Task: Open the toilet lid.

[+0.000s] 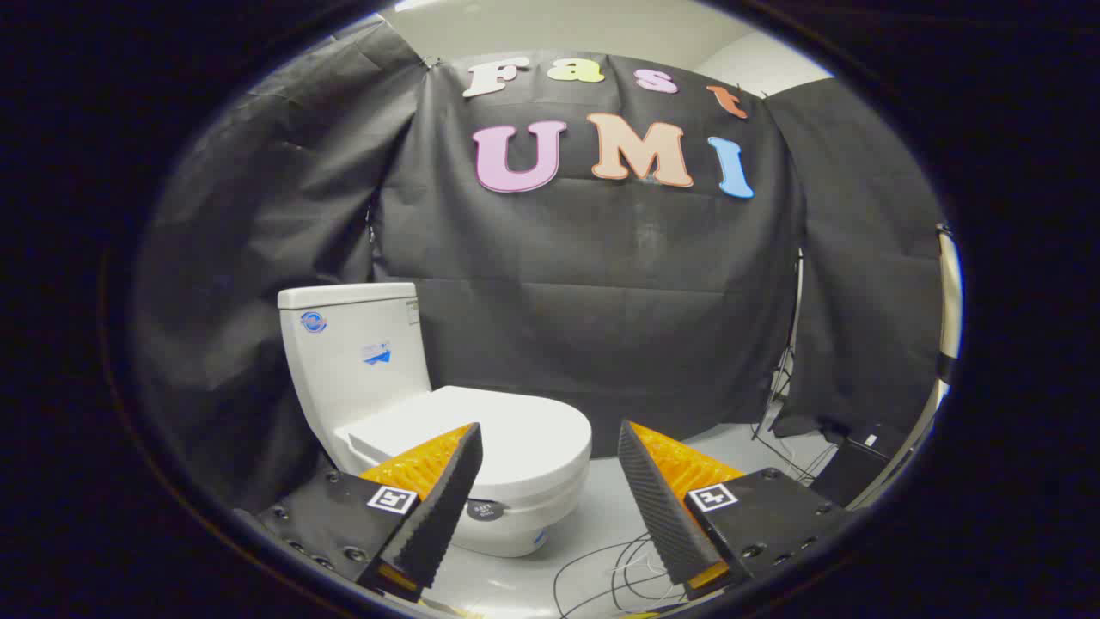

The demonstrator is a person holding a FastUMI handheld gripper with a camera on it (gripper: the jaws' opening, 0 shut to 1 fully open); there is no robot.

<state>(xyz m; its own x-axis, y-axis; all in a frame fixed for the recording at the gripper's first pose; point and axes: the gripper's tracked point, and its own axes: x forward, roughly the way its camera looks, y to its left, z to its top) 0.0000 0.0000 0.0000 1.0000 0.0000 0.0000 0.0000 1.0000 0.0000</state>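
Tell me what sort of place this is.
Probably a mock bathroom set up in a recording booth: a white toilet, lid shut, stands on a grey floor before black cloth walls, with loose cables nearby. The gripper has its jaws open.

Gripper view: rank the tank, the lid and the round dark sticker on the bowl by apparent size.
1. Tank and lid: look alike; not ranked.
2. Sticker: smallest.
Gripper open, short of the toilet.

Dim booth, soft overhead light, sharp centre, fisheye-bent edges
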